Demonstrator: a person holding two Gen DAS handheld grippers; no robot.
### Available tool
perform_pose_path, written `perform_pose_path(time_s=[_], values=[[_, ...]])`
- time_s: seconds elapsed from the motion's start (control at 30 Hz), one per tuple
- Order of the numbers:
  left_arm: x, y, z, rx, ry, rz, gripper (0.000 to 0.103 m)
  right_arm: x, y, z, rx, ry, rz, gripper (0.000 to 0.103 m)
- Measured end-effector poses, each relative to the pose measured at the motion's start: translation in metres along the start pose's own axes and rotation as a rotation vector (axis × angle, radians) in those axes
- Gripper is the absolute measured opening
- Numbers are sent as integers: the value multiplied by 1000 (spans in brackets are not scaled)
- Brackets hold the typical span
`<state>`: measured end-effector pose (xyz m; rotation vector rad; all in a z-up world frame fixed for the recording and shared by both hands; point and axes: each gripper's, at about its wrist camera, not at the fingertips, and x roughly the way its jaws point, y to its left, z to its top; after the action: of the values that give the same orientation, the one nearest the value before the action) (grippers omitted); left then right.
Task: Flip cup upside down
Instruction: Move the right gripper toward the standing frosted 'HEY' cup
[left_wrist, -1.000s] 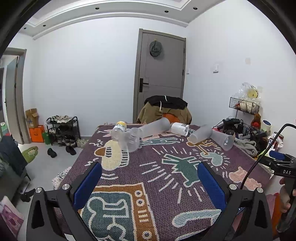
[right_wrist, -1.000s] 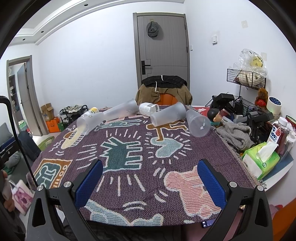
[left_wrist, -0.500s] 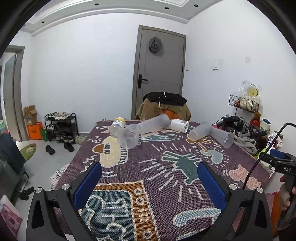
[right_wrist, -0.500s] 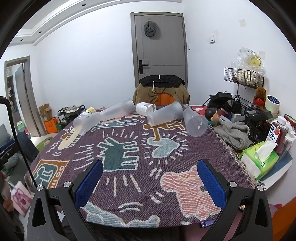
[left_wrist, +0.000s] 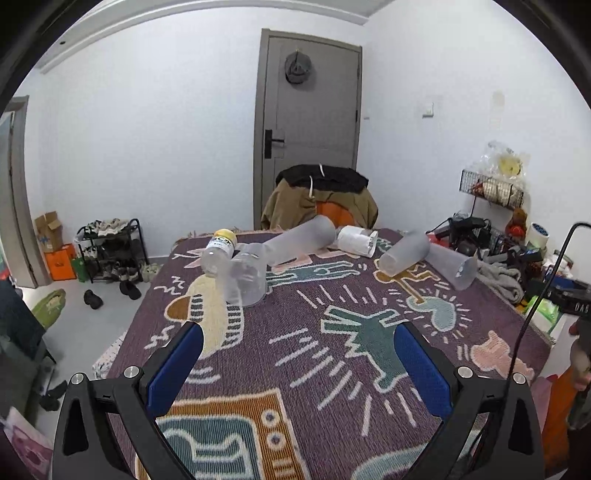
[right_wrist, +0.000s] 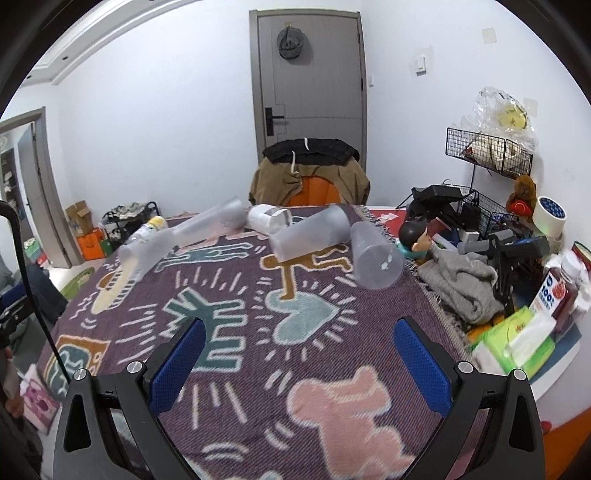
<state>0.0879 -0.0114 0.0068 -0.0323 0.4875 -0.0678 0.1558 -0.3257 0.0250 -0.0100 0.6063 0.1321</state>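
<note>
Frosted plastic is a pain to read here. The cup (left_wrist: 246, 277) on the far left of the counter (left_wrist: 332, 369) lies on its side with its mouth toward me, but it overlaps the clear bottle with the yellow cap (left_wrist: 218, 250) right behind it, so I can't tell where one ends and the other starts. In my right view that same corner is smeared with blur, and the cup (right_wrist: 155, 250) is just a pale streak.

The tall cup (left_wrist: 301, 240) behind it lies tilted with its low end hidden by the near cup. A white roll-shaped thing (left_wrist: 357, 240) sits next to it; can't make out what it is. Two more cups lie on their sides far right: one (right_wrist: 309, 236) pointing its mouth left, and one (right_wrist: 375, 261) with its mouth toward me, touching or nearly touching at their far ends. The clutter at the right edge of the counter, grey cloth (right_wrist: 463, 284) and tissue pack (right_wrist: 517, 339), is partly cut off.

My left hand-held gripper (left_wrist: 297, 363) hangs low over the near side of the patterned cloth, jaws spread wide, nothing between the blue pads. My right hand-held gripper (right_wrist: 297, 363) is the same: level, released, well short of every cup. My right hand (left_wrist: 580, 354) only pokes in at the left view's edge.
</note>
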Motion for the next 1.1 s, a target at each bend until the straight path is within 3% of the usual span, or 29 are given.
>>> perform_pose_path(time_s=[0.67, 0.97, 1.1], values=[[116, -1, 54, -53, 125, -29, 103, 121, -73, 97, 49, 198, -35, 101], [153, -17, 75, -26, 166, -35, 103, 180, -95, 120, 69, 362, -1, 90], [170, -21, 80, -26, 192, -53, 103, 208, -104, 127, 89, 455, 9, 80]])
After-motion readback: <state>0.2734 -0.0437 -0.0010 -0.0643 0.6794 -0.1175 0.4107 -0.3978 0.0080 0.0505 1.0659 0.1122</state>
